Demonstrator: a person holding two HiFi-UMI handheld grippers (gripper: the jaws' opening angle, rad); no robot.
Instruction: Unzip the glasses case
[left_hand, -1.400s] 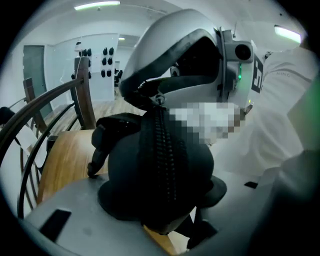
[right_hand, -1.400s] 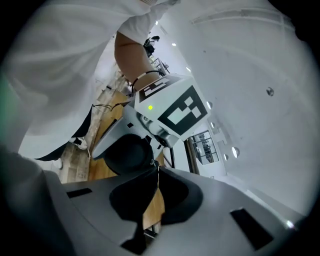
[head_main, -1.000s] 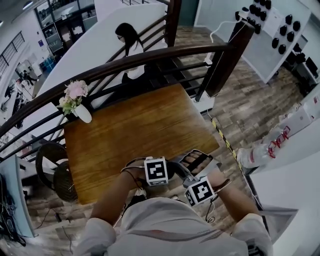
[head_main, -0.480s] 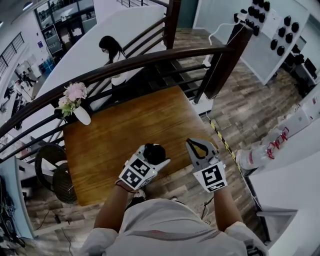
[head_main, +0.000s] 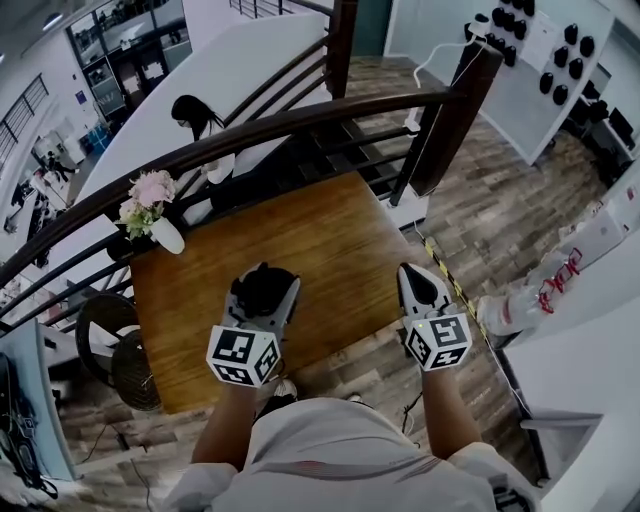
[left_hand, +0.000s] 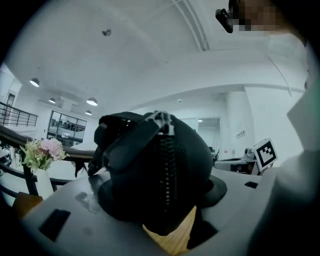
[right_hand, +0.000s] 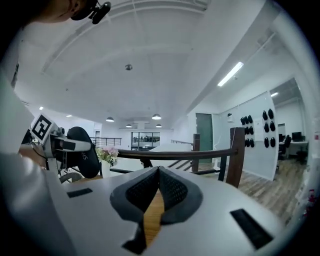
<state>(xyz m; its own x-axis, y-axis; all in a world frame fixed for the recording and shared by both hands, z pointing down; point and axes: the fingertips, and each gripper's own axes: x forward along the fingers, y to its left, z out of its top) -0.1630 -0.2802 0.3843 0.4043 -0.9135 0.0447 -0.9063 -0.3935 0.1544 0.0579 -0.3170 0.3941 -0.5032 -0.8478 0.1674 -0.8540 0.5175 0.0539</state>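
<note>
A black zipped glasses case (head_main: 263, 290) sits between the jaws of my left gripper (head_main: 262, 285), held above the wooden table (head_main: 320, 230). In the left gripper view the case (left_hand: 150, 175) fills the jaws, its zipper (left_hand: 164, 160) running down the side that faces the camera. My right gripper (head_main: 414, 276) hovers over the table's right edge, shut with nothing in it. In the right gripper view its pads (right_hand: 172, 187) meet at the tips, and the case (right_hand: 84, 157) shows far left in the left gripper (right_hand: 56, 142).
A white vase of pink flowers (head_main: 152, 208) stands at the table's far left corner. A dark curved railing (head_main: 300, 115) runs behind the table, with stairs and a person (head_main: 197, 117) beyond it. Woven stools (head_main: 118, 350) stand left of the table.
Both grippers were close together at the table's near edge. They have risen, rolled and spread apart. The case stayed in the left gripper.
</note>
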